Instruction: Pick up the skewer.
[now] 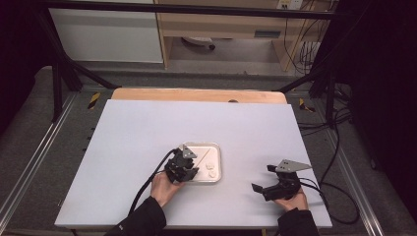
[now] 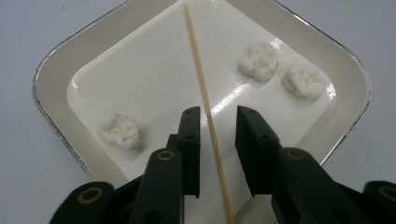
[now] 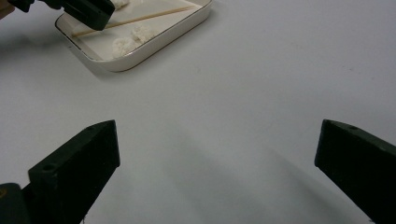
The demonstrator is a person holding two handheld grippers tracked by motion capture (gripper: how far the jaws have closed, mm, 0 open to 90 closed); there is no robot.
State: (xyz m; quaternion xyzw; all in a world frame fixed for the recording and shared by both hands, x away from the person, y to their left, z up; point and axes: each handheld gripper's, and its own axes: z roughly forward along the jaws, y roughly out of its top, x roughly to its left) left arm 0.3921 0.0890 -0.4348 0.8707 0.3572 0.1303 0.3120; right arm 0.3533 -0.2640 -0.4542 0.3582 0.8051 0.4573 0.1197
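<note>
Left gripper point(image 2: 217, 122) fingers straddle a wooden skewer point(image 2: 205, 107) in a white tray point(image 2: 60, 60); three white lumps point(image 2: 258, 61) nearby.

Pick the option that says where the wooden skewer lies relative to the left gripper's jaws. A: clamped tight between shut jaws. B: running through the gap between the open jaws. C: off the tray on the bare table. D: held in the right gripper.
B: in the left gripper view the skewer lies in the tray and passes through the gap between the parted jaws of the left gripper, with space on both sides.
</note>
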